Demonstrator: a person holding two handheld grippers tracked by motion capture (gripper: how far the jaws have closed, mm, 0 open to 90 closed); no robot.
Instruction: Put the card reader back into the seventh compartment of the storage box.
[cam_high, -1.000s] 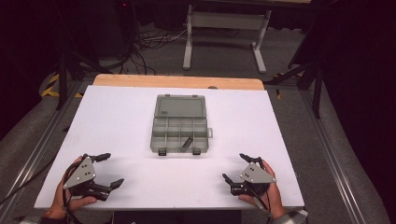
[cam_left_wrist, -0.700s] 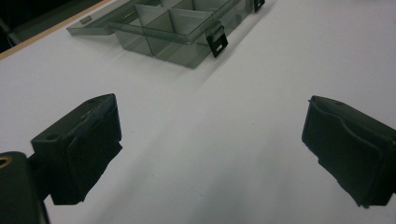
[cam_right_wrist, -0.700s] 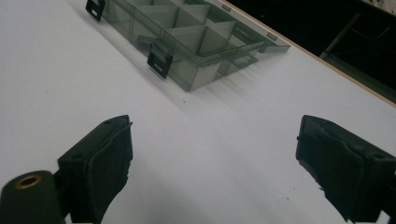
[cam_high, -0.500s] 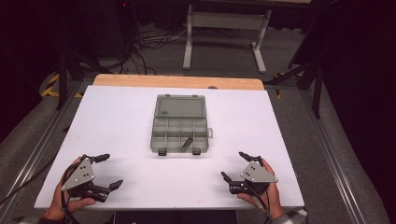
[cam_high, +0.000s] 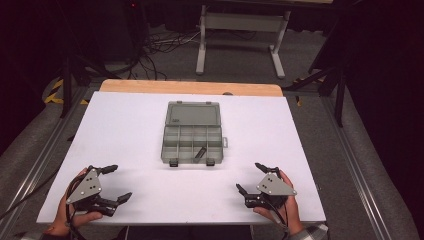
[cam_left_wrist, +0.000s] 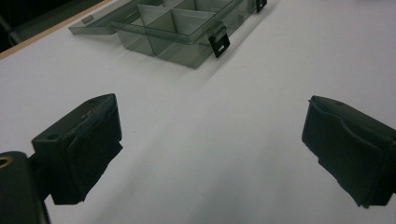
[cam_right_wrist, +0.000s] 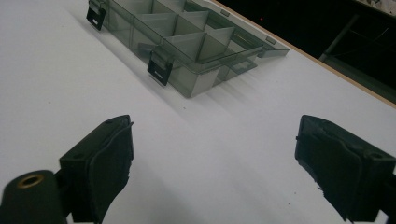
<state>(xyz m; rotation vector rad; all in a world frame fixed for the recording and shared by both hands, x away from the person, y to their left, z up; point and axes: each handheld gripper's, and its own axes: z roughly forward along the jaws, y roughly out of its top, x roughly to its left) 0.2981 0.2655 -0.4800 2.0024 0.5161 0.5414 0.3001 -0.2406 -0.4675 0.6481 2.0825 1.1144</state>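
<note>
We see one obstacle on the white table (cam_high: 125, 130): the open compartment box (cam_high: 192, 145) at the centre of the high view, its lid (cam_high: 194, 113) lying flat towards the top. Bare surface runs down both sides of it and across the lower frame, between the left gripper (cam_high: 114, 182) and the right gripper (cam_high: 250, 176).

Translucent smoky plastic organiser box (cam_high: 192, 132), glossy; matt white table (cam_high: 125, 130) with bare wood edge

Dark room, grey carpeted floor (cam_high: 350, 165), white-topped table (cam_high: 125, 130) with wooden far edge, pale metal stand (cam_high: 240, 30) behind — loose cables (cam_high: 165, 45) on floor
</note>
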